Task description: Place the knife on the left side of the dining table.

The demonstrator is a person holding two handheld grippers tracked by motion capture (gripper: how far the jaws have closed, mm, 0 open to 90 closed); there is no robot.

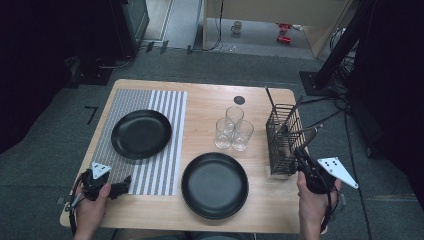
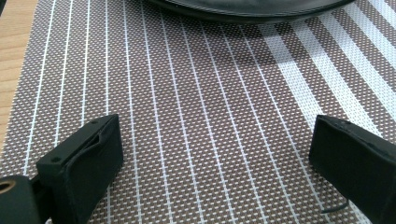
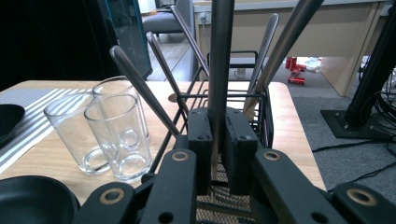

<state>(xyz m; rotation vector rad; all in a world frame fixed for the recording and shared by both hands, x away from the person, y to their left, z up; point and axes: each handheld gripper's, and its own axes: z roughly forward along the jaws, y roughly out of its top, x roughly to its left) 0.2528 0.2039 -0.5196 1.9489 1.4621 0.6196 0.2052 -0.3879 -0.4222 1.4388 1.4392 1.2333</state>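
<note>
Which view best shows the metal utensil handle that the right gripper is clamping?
The right gripper view: the grey metal utensil handle stands upright, pinched between the right gripper pads above the black wire cutlery basket. The high view shows it small and thin. The left gripper view faces the striped woven placemat.

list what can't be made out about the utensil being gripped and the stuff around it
- Utensil handle clamped in the right tool: its working end is hidden, top cut by the frame edge, bottom behind the jaws.
- Other utensils in the wire caddy: too small in the high view to tell types.
- Black plate on the placemat: cut off by the top edge in the left gripper view.
</note>
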